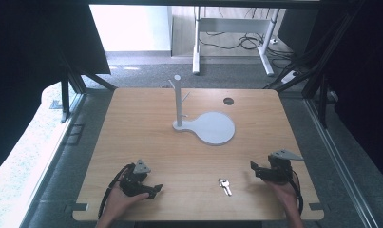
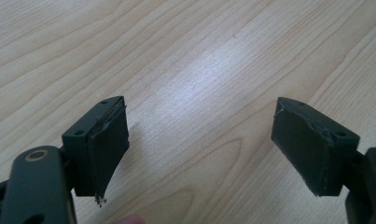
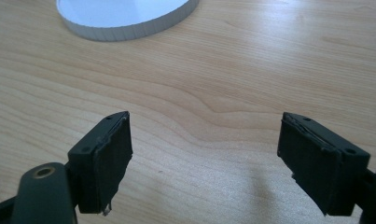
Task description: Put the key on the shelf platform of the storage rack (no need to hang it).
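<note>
High view: light wood table [image 1: 146, 142] on grey carpet; white desk legs [image 1: 196, 42] and cables far back. White stand [image 1: 205, 124] mid-table, key [image 1: 225, 185] near edge, between grippers. Left gripper [image 2: 199, 144] view: jaws wide apart, empty, bare wood below. Right gripper [image 3: 209, 158] view: jaws wide, nothing held; stand base at far left.

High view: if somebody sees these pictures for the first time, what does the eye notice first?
Probably the white stand, a thin post with small pegs on a round flat base, standing alone at the middle of the wooden table. Next, the small silver key lying near the front edge, between the left gripper and the right gripper. Each gripper is held by a hand, with jaws wide apart and nothing between them.
</note>
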A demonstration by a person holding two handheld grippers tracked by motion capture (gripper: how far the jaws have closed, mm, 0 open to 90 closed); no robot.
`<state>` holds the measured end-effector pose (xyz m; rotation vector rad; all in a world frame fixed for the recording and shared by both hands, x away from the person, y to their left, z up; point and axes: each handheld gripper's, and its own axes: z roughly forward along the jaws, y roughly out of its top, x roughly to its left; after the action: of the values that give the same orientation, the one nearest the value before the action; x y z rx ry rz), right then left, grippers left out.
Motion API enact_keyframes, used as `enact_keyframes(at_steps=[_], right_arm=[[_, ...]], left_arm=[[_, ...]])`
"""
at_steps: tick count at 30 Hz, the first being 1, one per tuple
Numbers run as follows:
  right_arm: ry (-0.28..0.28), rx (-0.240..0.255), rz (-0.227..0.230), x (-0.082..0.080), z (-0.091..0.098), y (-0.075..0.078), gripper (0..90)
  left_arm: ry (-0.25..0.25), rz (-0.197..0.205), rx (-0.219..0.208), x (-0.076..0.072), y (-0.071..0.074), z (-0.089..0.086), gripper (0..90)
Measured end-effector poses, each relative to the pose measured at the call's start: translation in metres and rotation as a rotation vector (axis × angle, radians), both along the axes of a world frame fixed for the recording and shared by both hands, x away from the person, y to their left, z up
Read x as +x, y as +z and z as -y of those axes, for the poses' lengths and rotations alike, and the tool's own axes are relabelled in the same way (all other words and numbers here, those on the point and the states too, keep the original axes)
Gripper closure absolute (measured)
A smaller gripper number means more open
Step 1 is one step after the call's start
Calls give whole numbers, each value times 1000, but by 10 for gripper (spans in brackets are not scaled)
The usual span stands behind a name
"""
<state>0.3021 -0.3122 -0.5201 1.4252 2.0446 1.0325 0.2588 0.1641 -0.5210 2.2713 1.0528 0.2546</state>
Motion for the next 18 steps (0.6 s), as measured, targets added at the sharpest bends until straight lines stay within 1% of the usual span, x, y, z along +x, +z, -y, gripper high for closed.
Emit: enact_keyframes(at_steps=[1, 2, 6, 10, 14, 18], right_arm=[[0, 0, 0, 0, 0, 0, 215], [24, -2, -7, 0, 0, 0, 244], [37, -6, -12, 0, -1, 0, 253], [37, -20, -16, -1, -4, 1, 248], [43, -11, -18, -2, -3, 2, 260], [44, -24, -18, -1, -2, 1, 269]], left_arm=[[0, 0, 0, 0, 0, 0, 192], [1, -2, 1, 0, 0, 0, 193], [0, -5, -1, 1, -1, 1, 193], [-3, -6, -5, 0, -1, 3, 193], [1, -1, -8, 0, 0, 1, 192], [4, -5, -3, 1, -1, 0, 192]])
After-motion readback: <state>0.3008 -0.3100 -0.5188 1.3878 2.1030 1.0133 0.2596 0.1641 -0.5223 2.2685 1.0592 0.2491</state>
